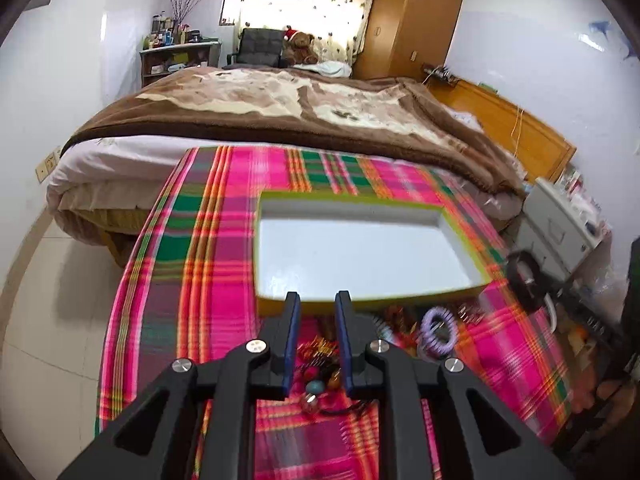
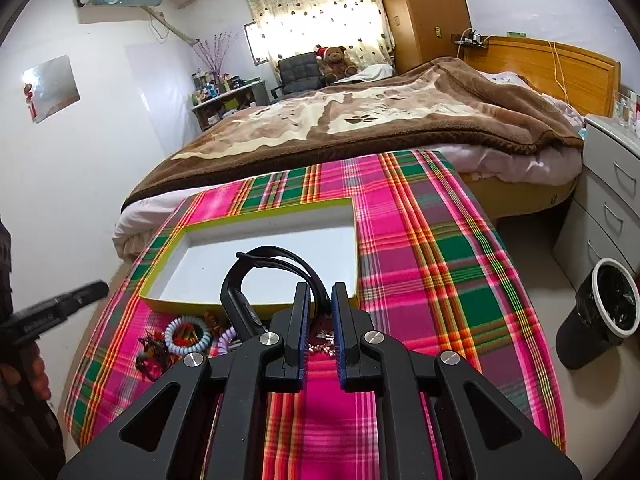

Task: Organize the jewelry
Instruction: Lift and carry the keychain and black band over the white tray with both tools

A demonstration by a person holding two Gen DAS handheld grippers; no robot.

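One shallow yellow-rimmed white cardboard tray [image 2: 256, 236] sits on the plaid-covered surface [image 2: 432, 264]. One black strap wristband [image 2: 240, 300] shows. Two coiled spiral hair ties lie at seven o'clock: one pale blue [image 2: 188, 336], one lilac [image 2: 228, 338]. The tangled bead pieces [image 1: 320, 384] blur beyond counting.

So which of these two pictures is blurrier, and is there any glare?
Left wrist view: motion blur smears the plaid cloth, the jewelry pile and the black watch at right. Right wrist view: sharper, the watch in the right gripper is crisp. Both: the backlit curtain blows out, and fisheye bends the edges.
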